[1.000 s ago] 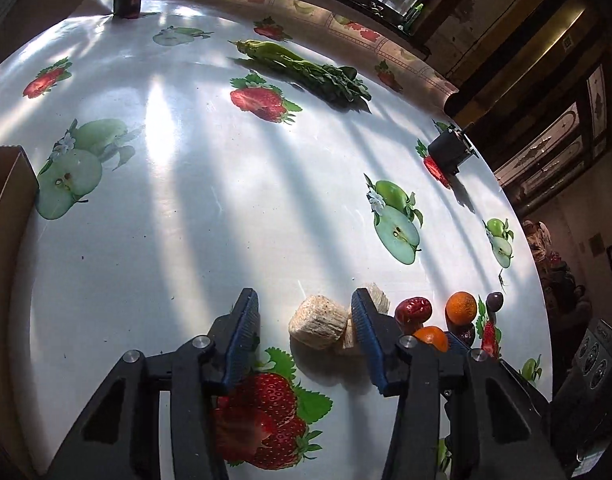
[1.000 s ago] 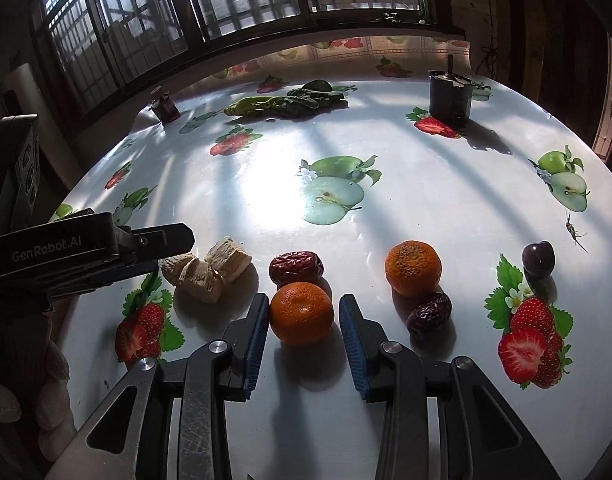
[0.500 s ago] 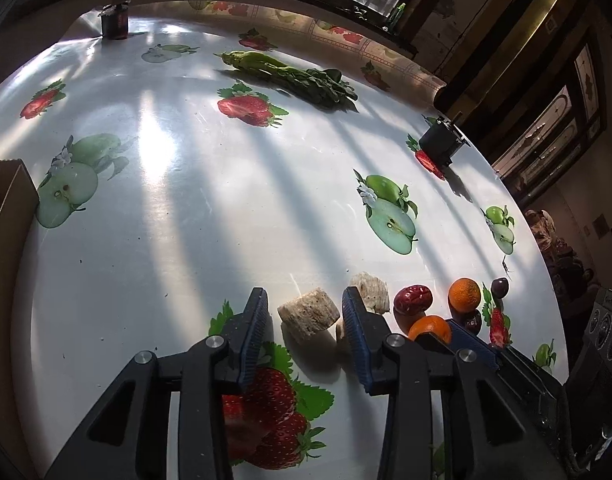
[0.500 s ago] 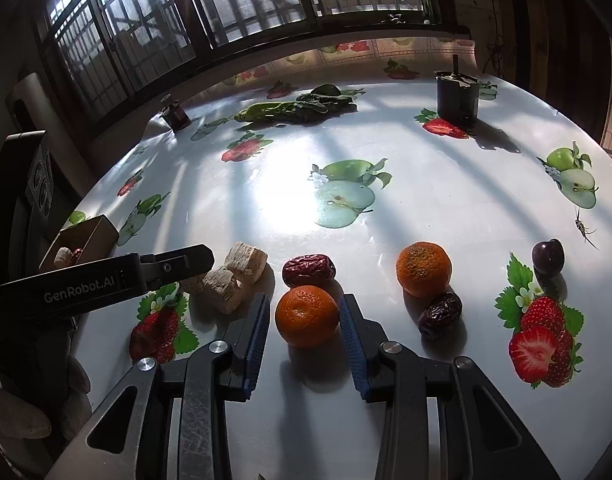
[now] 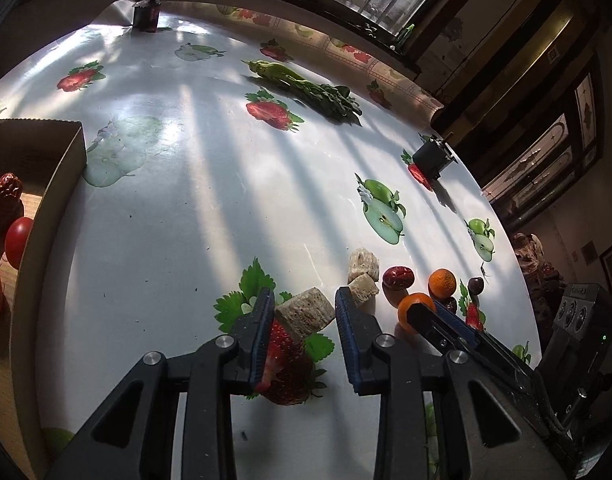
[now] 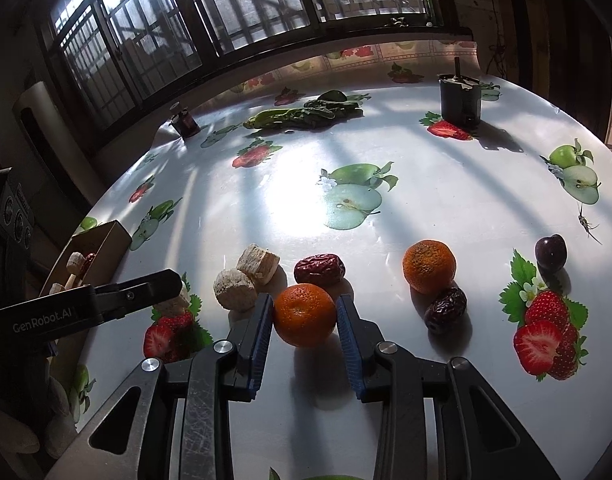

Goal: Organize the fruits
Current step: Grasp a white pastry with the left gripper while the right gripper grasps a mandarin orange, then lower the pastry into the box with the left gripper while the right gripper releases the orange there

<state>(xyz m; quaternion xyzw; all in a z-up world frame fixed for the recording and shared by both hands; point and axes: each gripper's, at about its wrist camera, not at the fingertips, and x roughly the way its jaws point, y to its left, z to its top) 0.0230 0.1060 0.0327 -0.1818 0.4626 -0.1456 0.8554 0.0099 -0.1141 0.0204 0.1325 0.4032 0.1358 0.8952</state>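
Glossy white oilcloth printed with strawberries and green apples covers the table (image 6: 446,208), and I am working both grippers low over its near edge. My left gripper (image 5: 303,318) has just been closing, and its blue pads now clamp a pale, porous chunk (image 5: 304,317), which looks raised off the cloth above a printed strawberry. Two more chunks of the same pale stuff (image 6: 247,276) lie touching each other just beyond it, beside a red date (image 6: 320,269). My right gripper (image 6: 304,317) has also been closing, and its fingers bracket a small orange (image 6: 304,315) sitting on the table; the pads look right against its sides, so I read it as gripped. A second orange (image 6: 428,266) rests further right, with a dark wrinkled date (image 6: 445,309) touching its near side and a dark plum (image 6: 550,253) well apart beyond a printed strawberry. At the left edge sits a cardboard box (image 5: 61,184) that already holds a red date, a red round fruit and an orange. Across the table lie a bunch of green leaves (image 6: 306,113), a small dark jar (image 6: 184,122) and a black container (image 6: 459,98).
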